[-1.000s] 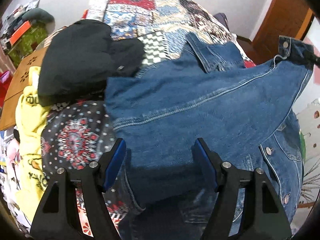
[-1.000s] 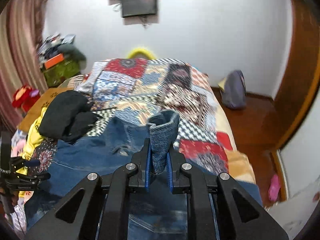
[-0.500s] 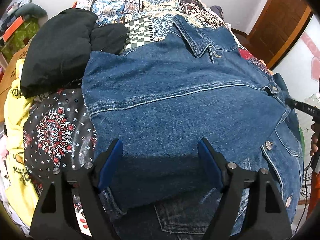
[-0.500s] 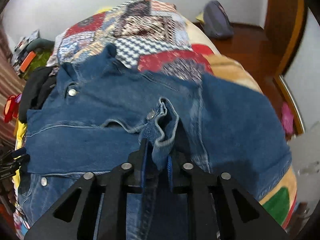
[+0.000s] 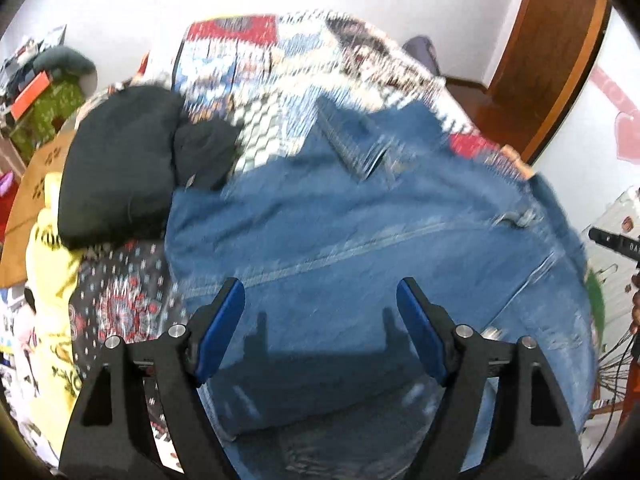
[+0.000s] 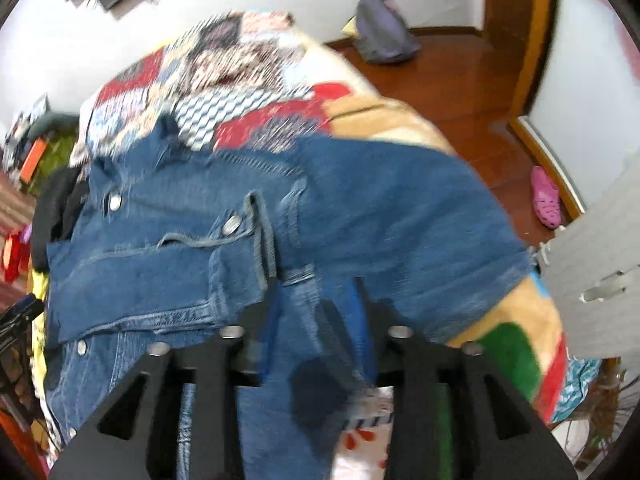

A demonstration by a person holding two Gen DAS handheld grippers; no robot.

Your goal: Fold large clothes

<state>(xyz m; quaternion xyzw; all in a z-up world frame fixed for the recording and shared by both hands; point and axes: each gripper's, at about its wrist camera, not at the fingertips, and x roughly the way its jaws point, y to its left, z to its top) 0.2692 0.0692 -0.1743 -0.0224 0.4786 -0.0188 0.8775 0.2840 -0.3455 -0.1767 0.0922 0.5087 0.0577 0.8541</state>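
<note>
Two tools hang over a bed (image 5: 248,92) covered by a patchwork quilt (image 6: 224,68). At the far left, in the left wrist view, a yellow garment (image 5: 48,264) lies along the bed's edge, with a black bundle of clothing (image 5: 116,164) just beyond it, touching the left edge of the denim jacket (image 5: 360,240). The jacket is spread across the middle of the quilt, collar toward the far wall. The left tool (image 5: 320,320) stands wide open above the jacket's near part, nothing between its blue pads (image 5: 218,328). In the right wrist view, blurred by motion, the right tool (image 6: 314,312) is parted a little over the denim, gripping nothing. Farther right, on the wooden floor (image 6: 452,80), sit a grey bag (image 6: 380,28) by the wall and a pink shoe (image 6: 545,196).
</note>
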